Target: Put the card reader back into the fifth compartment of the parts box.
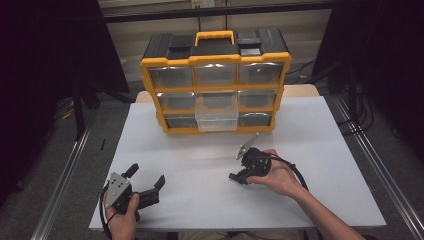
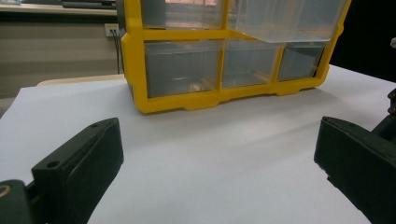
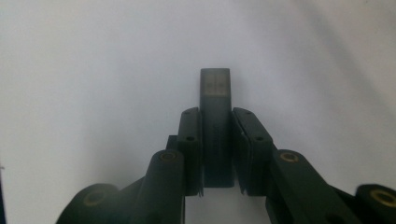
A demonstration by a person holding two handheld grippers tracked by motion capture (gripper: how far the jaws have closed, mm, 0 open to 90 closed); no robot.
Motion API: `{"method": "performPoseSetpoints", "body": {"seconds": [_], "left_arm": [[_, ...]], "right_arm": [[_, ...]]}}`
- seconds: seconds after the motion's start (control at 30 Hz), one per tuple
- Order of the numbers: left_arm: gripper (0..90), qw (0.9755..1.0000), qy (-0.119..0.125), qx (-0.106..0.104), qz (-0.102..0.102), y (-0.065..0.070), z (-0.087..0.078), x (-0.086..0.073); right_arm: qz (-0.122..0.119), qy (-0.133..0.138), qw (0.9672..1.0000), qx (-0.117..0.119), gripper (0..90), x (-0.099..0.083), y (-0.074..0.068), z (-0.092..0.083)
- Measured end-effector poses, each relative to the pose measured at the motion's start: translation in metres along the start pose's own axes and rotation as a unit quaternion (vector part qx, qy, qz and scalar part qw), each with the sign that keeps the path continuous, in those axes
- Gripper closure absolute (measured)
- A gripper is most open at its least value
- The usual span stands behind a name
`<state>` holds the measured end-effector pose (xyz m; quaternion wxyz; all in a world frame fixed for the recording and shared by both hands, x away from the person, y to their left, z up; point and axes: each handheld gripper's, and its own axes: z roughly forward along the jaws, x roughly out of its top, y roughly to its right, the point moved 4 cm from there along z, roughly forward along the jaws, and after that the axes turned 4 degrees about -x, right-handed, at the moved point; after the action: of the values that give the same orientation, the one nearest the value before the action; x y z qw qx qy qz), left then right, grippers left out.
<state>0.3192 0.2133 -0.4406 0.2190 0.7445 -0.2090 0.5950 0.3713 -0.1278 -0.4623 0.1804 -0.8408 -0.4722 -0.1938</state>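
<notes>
Down near the white bench (image 1: 200, 165), the right hand-held gripper (image 3: 215, 140) pinched a small dark grey rectangular block (image 3: 215, 121) between its jaws, well in front of the yellow-framed plastic drawer cabinet (image 1: 215, 90). Farther from that cabinet, the left hand-held gripper (image 1: 147, 186) rested with jaws spread, holding nothing.

The white table (image 1: 200, 165) is bright in the high view, but the room all around it is very dark. The clear drawers of the yellow box (image 1: 215, 82) shine a little, and soft shadows lie under the box. In the right gripper view the table looks foggy grey, and the close black jaws look blurry in both gripper views.
</notes>
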Motion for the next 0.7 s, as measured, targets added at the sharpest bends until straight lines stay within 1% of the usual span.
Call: {"method": "performPoseSetpoints", "body": {"seconds": [0.03,0.07,0.13,0.2,0.3,0.33,0.37,0.43,0.57,0.6,0.7], "left_arm": [[1.5,1.0000,0.000,0.000,0.000,0.000,0.000,0.000],[1.5,1.0000,-0.001,0.000,0.000,0.000,0.000,0.000],[1.5,1.0000,-0.001,-0.001,0.000,0.000,0.000,0.000],[1.5,1.0000,0.000,-0.001,0.000,0.000,0.000,0.000],[1.5,1.0000,0.001,-0.002,-0.001,0.000,-0.001,0.000],[1.5,1.0000,0.001,-0.004,-0.001,0.001,-0.001,0.000],[1.5,1.0000,-0.002,-0.003,0.001,0.000,0.000,0.000],[1.5,1.0000,-0.003,-0.003,0.000,0.000,0.000,0.000],[1.5,1.0000,-0.002,-0.003,-0.002,0.000,-0.001,0.000],[1.5,1.0000,-0.001,-0.003,-0.003,0.000,-0.001,0.000],[1.5,1.0000,0.000,-0.002,-0.005,-0.001,0.000,0.000]], "right_arm": [[0.000,0.000,1.0000,0.000,73.7,0.000,0.000,0.000],[0.004,0.012,0.9999,0.003,73.8,0.001,0.000,-0.002],[0.007,0.015,0.9999,0.002,73.8,0.001,0.001,-0.004],[0.013,0.028,0.9995,0.005,73.8,0.001,0.002,-0.007],[0.017,0.043,0.9989,-0.001,73.7,0.002,0.005,-0.013],[0.022,0.055,0.9983,0.000,73.7,0.002,0.006,-0.017],[0.025,0.058,0.9980,-0.003,73.7,0.001,0.007,-0.018],[0.025,0.060,0.9979,-0.003,73.7,0.001,0.008,-0.019],[0.020,0.078,0.9967,-0.004,73.7,0.003,0.008,-0.025],[0.020,0.078,0.9967,-0.004,73.7,0.003,0.008,-0.025],[0.016,0.094,0.9954,-0.004,73.7,0.004,0.008,-0.031]]}}
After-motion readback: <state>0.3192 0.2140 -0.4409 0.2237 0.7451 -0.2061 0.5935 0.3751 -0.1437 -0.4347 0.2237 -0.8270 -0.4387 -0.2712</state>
